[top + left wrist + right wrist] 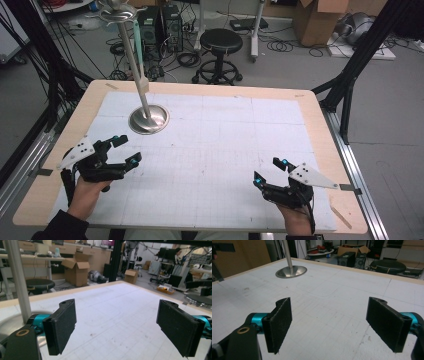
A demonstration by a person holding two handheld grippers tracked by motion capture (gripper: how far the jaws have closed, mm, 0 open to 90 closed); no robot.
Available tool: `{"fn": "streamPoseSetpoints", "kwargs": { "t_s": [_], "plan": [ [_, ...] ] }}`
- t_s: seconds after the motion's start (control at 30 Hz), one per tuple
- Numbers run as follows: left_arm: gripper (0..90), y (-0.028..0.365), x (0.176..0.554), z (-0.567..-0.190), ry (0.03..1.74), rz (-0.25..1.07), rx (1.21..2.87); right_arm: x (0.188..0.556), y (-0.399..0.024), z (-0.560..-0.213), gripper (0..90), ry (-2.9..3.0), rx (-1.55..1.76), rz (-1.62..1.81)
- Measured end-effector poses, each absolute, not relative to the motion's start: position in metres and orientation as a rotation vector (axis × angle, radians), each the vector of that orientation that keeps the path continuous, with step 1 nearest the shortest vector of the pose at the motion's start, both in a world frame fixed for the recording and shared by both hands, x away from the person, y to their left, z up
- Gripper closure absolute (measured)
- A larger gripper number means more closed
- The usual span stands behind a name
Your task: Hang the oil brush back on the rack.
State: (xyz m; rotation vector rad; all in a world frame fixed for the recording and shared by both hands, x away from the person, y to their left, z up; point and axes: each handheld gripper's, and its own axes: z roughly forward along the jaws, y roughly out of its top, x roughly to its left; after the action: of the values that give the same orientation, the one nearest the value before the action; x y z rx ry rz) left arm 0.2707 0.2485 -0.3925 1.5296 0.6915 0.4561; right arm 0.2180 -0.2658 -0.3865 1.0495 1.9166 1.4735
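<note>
my left tool (125,150) and right tool (270,171) both hang with jaws apart and nothing between them, low over the bench (210,150). the metal stand (148,119) sits at the far left, nearer my left tool. it looks heavy-based, rigid and slick; i'd take the upright pole low down.

I'm holding the left gripper (126,150) open at seven o'clock. The right gripper (267,170) is gaping at five, and the metal stand (148,119) is standing at eleven.

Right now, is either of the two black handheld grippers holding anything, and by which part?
Nothing is held. The left gripper and the right gripper both stand open over the white gridded table mat, nothing between their pads.
</note>
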Motion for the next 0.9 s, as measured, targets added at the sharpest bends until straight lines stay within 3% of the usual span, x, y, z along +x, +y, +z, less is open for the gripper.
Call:
{"fn": "streamPoseSetpoints", "kwargs": {
  "t_s": [0.9],
  "plan": [
    [17.6,0.254,0.2634,-0.3985,0.707,0.451,1.536,0.2184,-0.258,-0.3842,19.7,1.933,1.029,1.48]
  ]
}}
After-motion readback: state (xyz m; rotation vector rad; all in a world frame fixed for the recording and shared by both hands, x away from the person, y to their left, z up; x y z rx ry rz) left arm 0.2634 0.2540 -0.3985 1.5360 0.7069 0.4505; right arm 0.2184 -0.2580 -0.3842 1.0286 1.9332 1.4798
